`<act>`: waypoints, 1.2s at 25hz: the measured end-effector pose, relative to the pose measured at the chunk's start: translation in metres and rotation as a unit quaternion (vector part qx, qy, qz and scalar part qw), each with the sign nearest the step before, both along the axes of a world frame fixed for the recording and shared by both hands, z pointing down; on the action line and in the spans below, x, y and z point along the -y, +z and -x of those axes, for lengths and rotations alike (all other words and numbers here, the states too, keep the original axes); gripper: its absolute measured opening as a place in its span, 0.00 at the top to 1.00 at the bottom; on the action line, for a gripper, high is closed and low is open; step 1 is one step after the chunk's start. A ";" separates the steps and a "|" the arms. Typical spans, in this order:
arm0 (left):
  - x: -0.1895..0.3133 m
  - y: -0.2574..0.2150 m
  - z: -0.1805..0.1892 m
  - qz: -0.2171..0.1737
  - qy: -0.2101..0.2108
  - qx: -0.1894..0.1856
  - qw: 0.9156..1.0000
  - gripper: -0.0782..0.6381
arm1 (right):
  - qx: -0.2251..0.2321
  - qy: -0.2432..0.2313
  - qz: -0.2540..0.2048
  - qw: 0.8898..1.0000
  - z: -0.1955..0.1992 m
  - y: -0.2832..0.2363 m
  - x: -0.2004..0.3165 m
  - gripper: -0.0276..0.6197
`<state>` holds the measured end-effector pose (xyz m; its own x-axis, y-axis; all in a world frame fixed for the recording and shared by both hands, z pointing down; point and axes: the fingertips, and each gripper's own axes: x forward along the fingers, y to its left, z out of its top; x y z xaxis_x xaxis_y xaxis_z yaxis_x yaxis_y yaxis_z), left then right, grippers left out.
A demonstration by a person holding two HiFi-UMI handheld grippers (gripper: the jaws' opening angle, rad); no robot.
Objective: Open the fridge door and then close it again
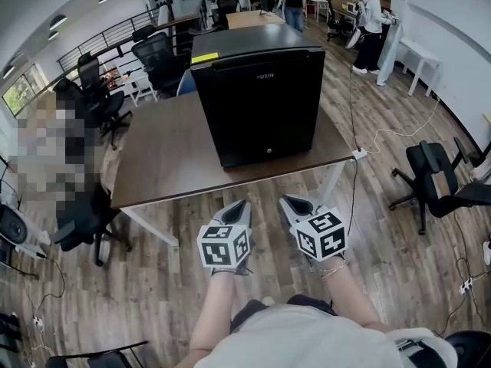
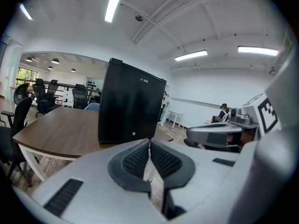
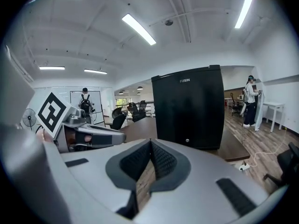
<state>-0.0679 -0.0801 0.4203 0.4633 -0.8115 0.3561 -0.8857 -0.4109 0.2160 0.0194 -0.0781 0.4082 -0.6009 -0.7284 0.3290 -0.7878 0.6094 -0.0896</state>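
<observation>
One black fridge (image 1: 261,102), door shut, stands on one brown tabletop (image 1: 169,167). Two grippers in front of the fridge, off the tabletop's near edge: left gripper (image 1: 239,205), right gripper (image 1: 290,202), side by side. Both have jaws pressed together, holding nothing.

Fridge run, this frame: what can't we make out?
- Fridge handle and hinge side: no view shows either; the door looks plain black.
- Small round mark low on the door: too small in all views, lock or badge unclear.
- Yellow label on the fridge top, head view: print too small.
- Fridge interior: hidden behind the shut door.
</observation>
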 end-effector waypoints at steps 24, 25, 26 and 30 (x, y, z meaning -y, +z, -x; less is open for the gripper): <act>0.150 0.009 -0.006 0.012 -0.018 0.025 0.999 0.87 | 0.011 0.003 0.001 1.000 -0.012 -0.001 0.161 0.96; 0.157 0.006 -0.007 0.009 -0.022 0.026 0.999 0.87 | 0.014 0.001 -0.001 1.000 -0.014 -0.004 0.168 0.96; 0.163 0.003 -0.008 0.007 -0.026 0.028 0.999 0.87 | 0.016 -0.001 -0.003 1.000 -0.016 -0.007 0.175 0.96; 0.179 0.001 -0.012 0.004 -0.042 0.025 0.999 0.87 | 0.016 -0.012 -0.003 1.000 -0.022 -0.007 0.190 0.96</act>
